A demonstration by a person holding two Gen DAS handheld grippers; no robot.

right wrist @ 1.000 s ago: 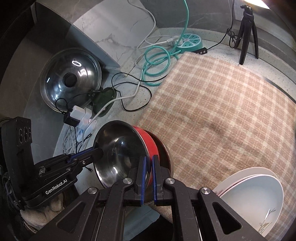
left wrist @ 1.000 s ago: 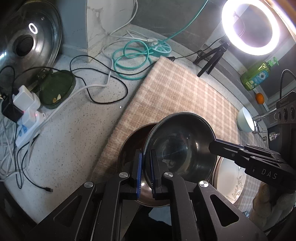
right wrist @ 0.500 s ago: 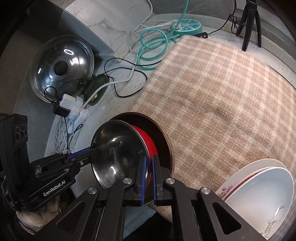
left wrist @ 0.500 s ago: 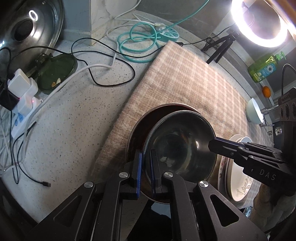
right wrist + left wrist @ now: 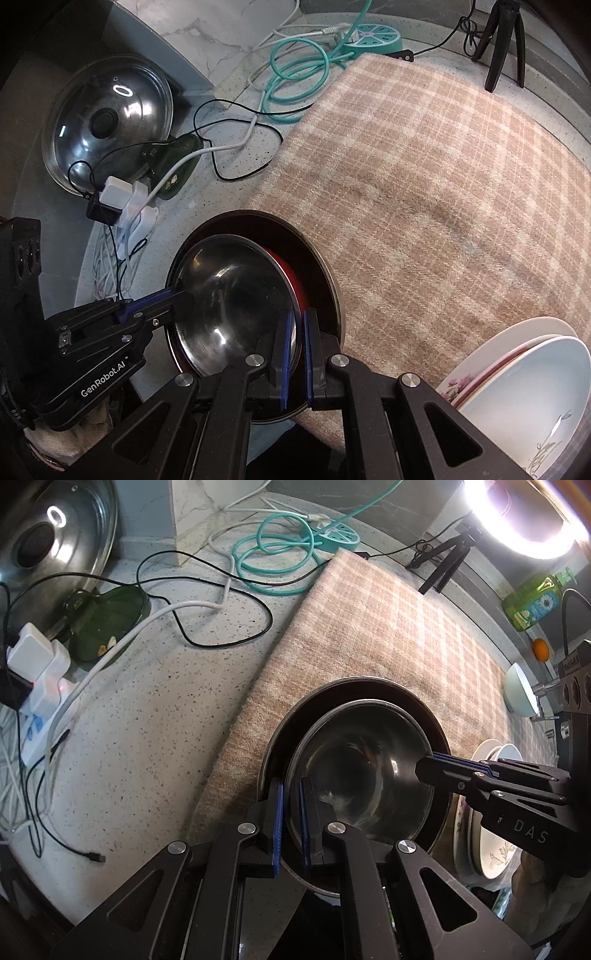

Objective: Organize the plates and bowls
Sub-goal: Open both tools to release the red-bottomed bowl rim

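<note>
Plaid mat (image 5: 424, 177); both tongs (image 5: 290, 823) (image 5: 295, 354) grip steel bowl (image 5: 365, 768).

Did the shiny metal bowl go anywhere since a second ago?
Yes. The steel bowl, pinched by both grippers, has sunk into the dark pan on the checked cloth; its red outer wall, exposed above the pan's rim before, is now mostly hidden.

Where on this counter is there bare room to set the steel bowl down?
The plaid beige cloth lies bare between the dark round plate under the steel bowl, the black tripod and the stacked white plates. The speckled counter beside the cloth is crowded with cables, chargers, a green dish and a glass lid.
</note>
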